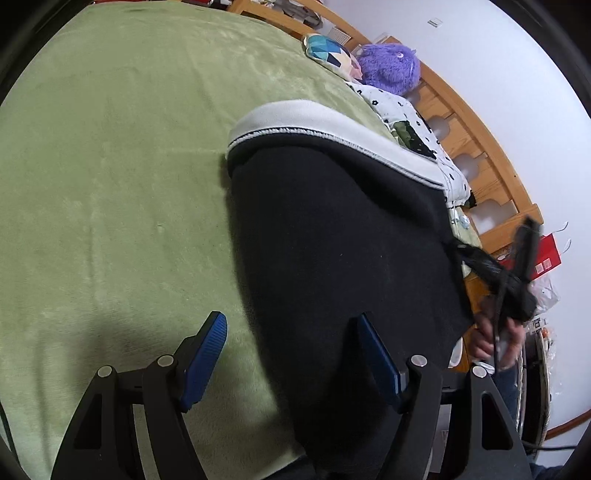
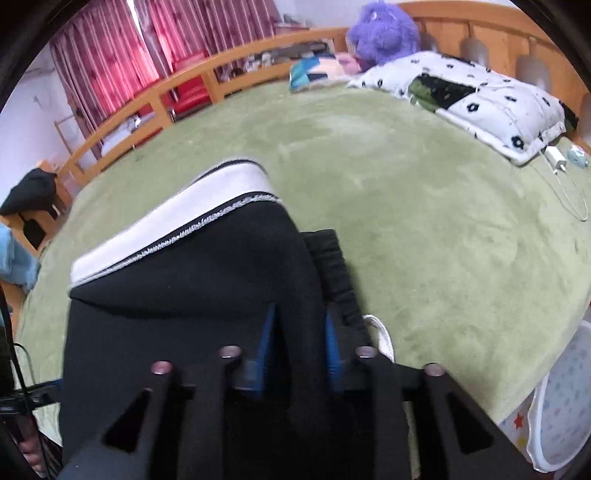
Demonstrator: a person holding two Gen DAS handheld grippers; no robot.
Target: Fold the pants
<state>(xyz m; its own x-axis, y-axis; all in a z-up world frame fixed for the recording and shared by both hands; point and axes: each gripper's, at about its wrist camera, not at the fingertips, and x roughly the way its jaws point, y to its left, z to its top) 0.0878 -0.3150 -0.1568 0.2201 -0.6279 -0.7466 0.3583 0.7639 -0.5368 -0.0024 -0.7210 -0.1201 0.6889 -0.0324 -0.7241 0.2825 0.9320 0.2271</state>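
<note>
so it's a bedroom, big bed covered with a fuzzy green blanket (image 1: 110,155). light wooden bed frame (image 2: 184,79) with rails runs around the far side, and the headboard (image 1: 476,155) has cutout slats. plain white wall (image 1: 498,66) behind it with a small switch plate (image 1: 436,22). red curtains (image 2: 122,48) hang past the rail. up by the headboard there's a purple plush toy (image 2: 384,31), a white quilt with black flowers (image 2: 480,88), and a geometric-print pillow (image 1: 327,50). a white charger with cable (image 2: 557,158) lies on the blanket. daylight looks soft and even.
</note>
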